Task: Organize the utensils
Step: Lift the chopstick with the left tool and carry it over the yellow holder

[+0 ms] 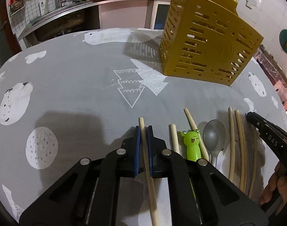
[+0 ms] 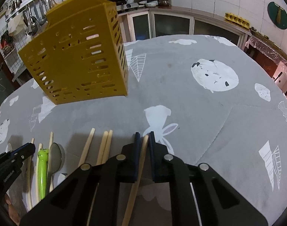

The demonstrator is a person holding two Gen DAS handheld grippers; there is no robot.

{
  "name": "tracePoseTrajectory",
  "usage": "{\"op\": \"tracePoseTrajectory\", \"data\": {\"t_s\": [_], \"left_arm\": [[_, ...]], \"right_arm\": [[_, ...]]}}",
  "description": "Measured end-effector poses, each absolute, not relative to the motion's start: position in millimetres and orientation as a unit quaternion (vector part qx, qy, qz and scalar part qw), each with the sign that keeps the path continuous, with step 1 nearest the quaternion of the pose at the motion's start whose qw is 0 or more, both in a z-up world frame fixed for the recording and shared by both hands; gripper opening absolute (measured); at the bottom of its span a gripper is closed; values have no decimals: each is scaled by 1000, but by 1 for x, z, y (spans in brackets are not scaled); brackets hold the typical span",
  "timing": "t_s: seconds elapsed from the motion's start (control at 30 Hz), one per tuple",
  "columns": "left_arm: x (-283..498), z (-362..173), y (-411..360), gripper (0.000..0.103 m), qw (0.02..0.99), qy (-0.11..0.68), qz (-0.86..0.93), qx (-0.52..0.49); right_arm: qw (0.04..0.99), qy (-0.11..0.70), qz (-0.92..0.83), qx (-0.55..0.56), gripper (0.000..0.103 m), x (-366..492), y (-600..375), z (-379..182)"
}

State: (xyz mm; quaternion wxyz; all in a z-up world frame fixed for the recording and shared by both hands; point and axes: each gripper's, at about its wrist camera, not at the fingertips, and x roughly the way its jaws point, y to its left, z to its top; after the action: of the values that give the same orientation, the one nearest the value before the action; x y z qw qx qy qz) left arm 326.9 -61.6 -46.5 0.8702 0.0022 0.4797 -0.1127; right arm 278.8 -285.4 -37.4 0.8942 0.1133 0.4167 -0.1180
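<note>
A round table (image 1: 77,71) under a grey cloth printed with white bears and trees; on it stand a perforated mustard-yellow plastic utensil holder (image 1: 205,43); pale wooden chopsticks (image 1: 235,143), a grey metal spoon (image 1: 214,135) and a green frog-topped utensil (image 1: 191,144) lie side by side.

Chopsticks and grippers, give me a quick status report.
Left hand-held gripper shut on one chopstick. Right hand-held gripper shut on another chopstick. Yellow holder upright beyond them, path clear.
</note>
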Motion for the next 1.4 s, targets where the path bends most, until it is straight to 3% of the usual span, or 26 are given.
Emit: {"op": "tracePoseTrajectory", "data": {"t_s": [0.27,0.8,1.4], "left_arm": [[315,-30,-55,5,890,446,-98,-12],[227,47,-45,5,958,267,-108,-7],[184,76,-34,5,977,180,-113,-8]], "right_arm": [[922,354,-105,113,8,260,-290,-2],[975,192,-76,80,6,186,-281,57],[985,120,-68,104,6,142,-283,75]]}}
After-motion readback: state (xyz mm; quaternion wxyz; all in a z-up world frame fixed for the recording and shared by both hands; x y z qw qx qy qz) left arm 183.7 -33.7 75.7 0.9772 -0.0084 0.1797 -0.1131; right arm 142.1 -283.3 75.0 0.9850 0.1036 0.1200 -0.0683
